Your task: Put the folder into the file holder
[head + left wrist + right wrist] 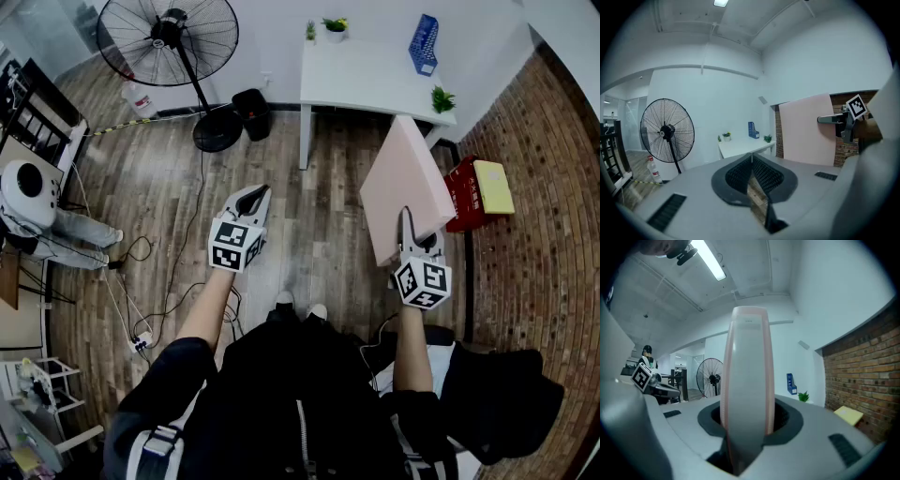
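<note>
A large pink folder (405, 183) stands upright in front of me, and my right gripper (409, 230) is shut on its lower edge. In the right gripper view the folder (749, 371) rises edge-on between the pads of the right gripper (747, 414). My left gripper (260, 194) hangs to the left, apart from the folder, shut with nothing in it; its pads meet at the tip (751, 161). It sees the folder (806, 131) at its right. The blue file holder (424, 44) stands on the far right of a white table (366, 80) ahead, also seen small (753, 130) (791, 384).
A big standing fan (169, 42) and a black bin (253, 112) are left of the table. A red box with a yellow pad (480, 192) sits by the brick wall at the right. Small potted plants (442, 97) stand on the table. Cables run over the wooden floor at the left.
</note>
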A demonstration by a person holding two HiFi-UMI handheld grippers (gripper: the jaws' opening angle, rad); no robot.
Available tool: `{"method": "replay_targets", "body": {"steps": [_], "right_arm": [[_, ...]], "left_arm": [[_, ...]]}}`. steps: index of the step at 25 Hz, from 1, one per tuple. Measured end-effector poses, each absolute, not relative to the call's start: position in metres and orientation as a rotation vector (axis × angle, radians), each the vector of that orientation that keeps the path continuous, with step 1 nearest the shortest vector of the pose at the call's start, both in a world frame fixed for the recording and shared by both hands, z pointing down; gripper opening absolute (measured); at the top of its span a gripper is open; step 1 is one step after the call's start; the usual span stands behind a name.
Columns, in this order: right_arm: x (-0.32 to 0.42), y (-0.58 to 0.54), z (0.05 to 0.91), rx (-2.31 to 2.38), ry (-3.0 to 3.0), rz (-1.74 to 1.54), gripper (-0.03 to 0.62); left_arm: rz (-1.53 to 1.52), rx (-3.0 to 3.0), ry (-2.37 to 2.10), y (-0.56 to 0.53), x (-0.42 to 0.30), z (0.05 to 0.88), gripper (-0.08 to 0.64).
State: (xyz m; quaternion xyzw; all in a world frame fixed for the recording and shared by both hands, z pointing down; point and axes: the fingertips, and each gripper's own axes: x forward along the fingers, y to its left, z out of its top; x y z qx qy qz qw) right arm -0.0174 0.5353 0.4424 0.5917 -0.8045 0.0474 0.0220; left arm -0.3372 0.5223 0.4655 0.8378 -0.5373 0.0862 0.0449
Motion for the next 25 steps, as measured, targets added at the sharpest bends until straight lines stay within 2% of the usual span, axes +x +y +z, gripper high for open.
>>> {"method": "replay_targets", "body": {"steps": [9,25], "right_arm": [[-0.011,0.521,0.438,1.856,-2.496,0.145,0.16],[0.045,0.507,0.43,1.855,-2.507,0.103,0.153]], "left_arm": [[0.271,2.547,-1.64,0.508,-0.333,0.47,0.031],[0.229,2.556,-1.625,0.489,-0.263,0.472,0.023]]}}
